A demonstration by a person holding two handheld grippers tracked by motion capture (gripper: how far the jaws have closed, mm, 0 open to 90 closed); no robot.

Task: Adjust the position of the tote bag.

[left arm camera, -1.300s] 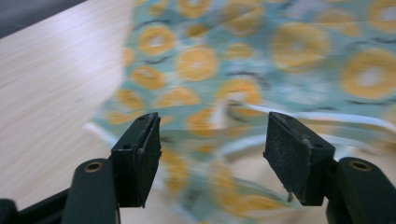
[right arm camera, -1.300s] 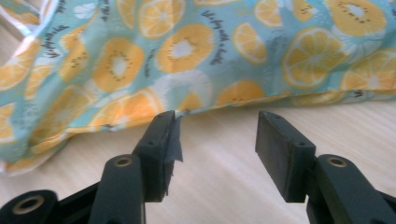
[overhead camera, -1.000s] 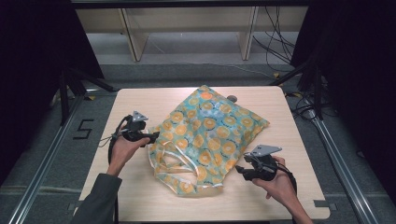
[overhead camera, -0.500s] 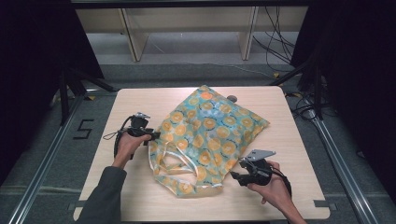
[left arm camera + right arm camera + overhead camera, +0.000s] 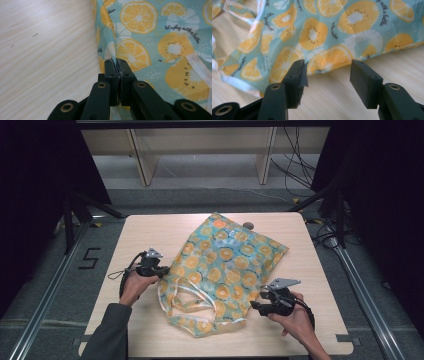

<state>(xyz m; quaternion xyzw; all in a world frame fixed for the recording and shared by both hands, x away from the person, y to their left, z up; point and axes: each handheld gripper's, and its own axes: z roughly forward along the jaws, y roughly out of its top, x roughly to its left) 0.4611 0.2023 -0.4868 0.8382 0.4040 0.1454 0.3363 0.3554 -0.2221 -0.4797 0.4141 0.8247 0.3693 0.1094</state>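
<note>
We have the fruit-print bag (image 5: 220, 270) lying flat at the centre of the bench (image 5: 150, 227). The left hand-held gripper (image 5: 161, 269) is clamped on the bag's left edge. The right hand-held gripper (image 5: 256, 304) sits at the lower right edge, jaws apart, so that grasp remains to be made. Compared with the earlier frame, the right hand-held gripper has moved closer to the bag.

Bag (image 5: 225, 265): pale turquoise cloth printed with orange citrus slices, yellow kiwi-like slices with dark seeds, white blossoms and short lines of black script; its handles (image 5: 192, 292) carry the same print, edged in white. Table (image 5: 150, 232): light wood grain. The 2 grippers, left gripper (image 5: 161, 269) and right gripper (image 5: 256, 305): black, each topped with a grey plate.
</note>
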